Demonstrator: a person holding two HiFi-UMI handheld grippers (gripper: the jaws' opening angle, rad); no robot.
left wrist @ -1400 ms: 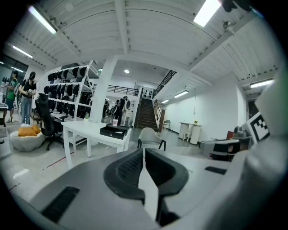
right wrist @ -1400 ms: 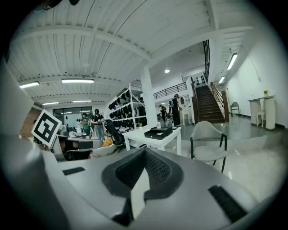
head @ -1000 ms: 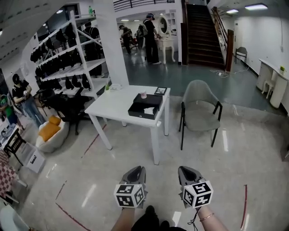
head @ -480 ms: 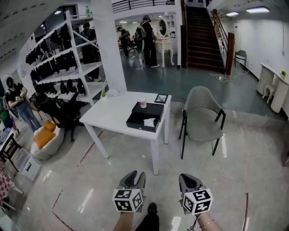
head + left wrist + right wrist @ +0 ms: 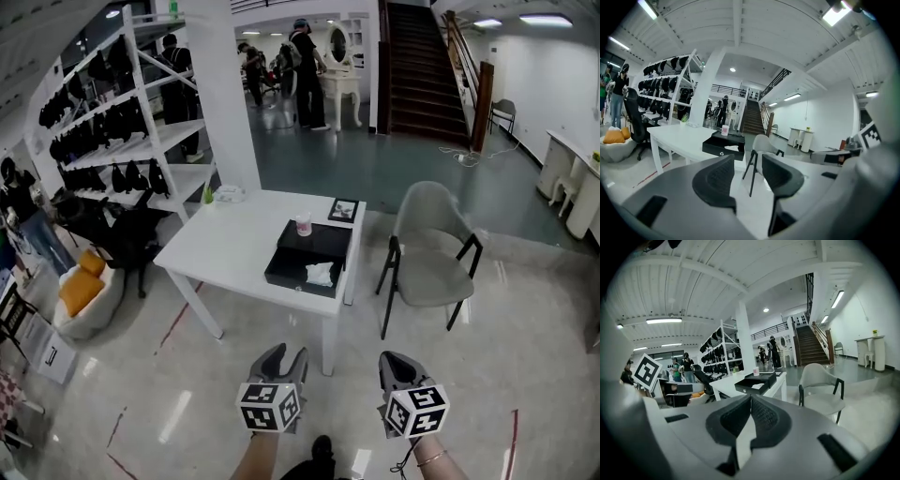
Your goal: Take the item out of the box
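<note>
A black open box (image 5: pixel 309 258) lies on the white table (image 5: pixel 225 253), near its right edge. A crumpled white item (image 5: pixel 320 274) rests inside its front half. Both grippers hang low over the floor, well short of the table. The jaws of my left gripper (image 5: pixel 284 357) are opening, with nothing between them. In the left gripper view the gap (image 5: pixel 747 161) frames the floor, with the box (image 5: pixel 723 146) beyond. My right gripper (image 5: pixel 399 364) is shut and empty, its tips touching (image 5: pixel 750 397). The right gripper view has the box (image 5: pixel 757 382) ahead.
A pink cup (image 5: pixel 303 225) and a small framed picture (image 5: pixel 343 210) stand behind the box. A grey chair (image 5: pixel 431 253) sits right of the table. White shelving (image 5: pixel 122 141) with dark goods and a pillar (image 5: pixel 225 94) stand at the left; people stand farther back.
The table and box have drawn nearer in the head view. The left gripper's jaws have parted from nearly closed to a clear gap. The right gripper stays closed.
</note>
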